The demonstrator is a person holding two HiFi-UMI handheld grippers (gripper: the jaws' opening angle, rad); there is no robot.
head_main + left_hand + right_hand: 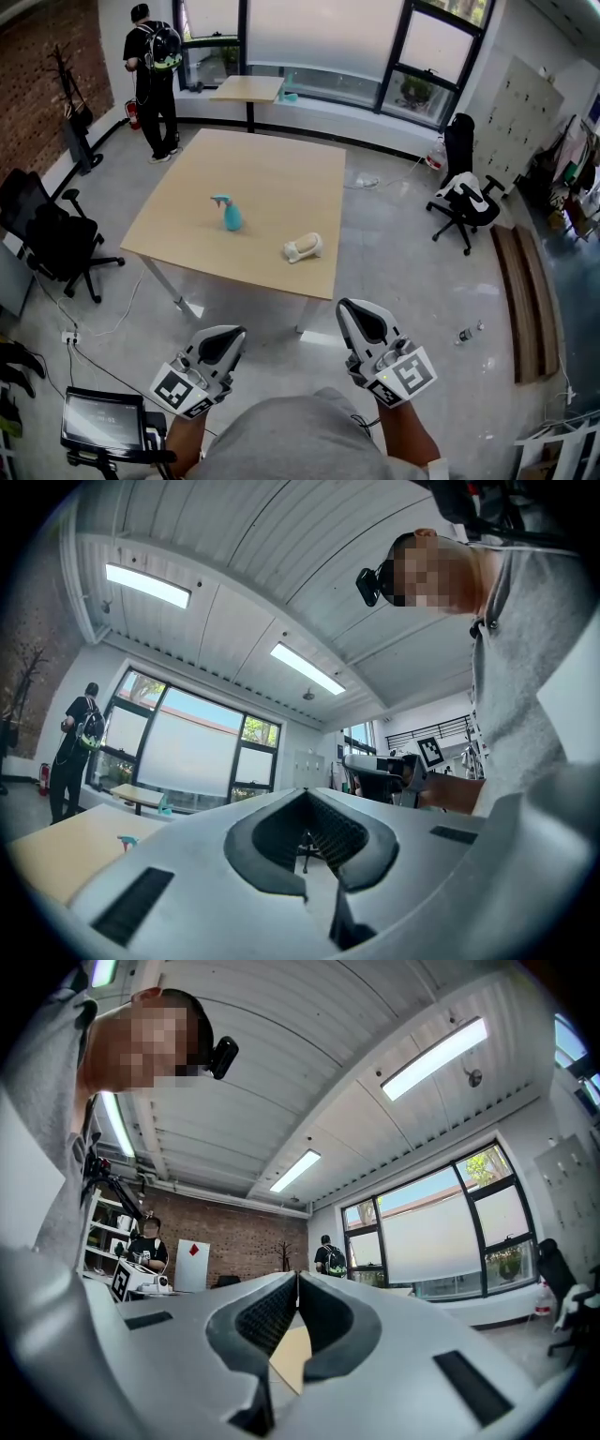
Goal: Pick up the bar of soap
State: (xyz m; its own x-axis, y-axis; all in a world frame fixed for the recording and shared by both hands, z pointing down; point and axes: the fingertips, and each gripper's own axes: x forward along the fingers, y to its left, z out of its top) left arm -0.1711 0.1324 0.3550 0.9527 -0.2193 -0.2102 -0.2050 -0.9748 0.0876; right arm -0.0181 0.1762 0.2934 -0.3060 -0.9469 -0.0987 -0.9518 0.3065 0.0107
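A cream-white object [303,247], apparently the bar of soap, lies on the light wooden table [272,164] near its front right corner. A teal spray bottle [229,214] stands to its left. Both grippers are held low by the person's body, well short of the table. My left gripper [223,343] is shut with nothing in it, and my right gripper [364,319] is also shut and empty. In the left gripper view the left gripper [307,793] points upward, with the table [56,850] and spray bottle [127,841] at far left. In the right gripper view the right gripper [297,1277] shows closed tips.
A black office chair [52,239] stands left of the table and another chair [464,202] to its right. A person [155,75] stands at the back left near a small table [248,89]. A monitor [101,424] sits on the floor at lower left. Wooden planks [525,300] lie at right.
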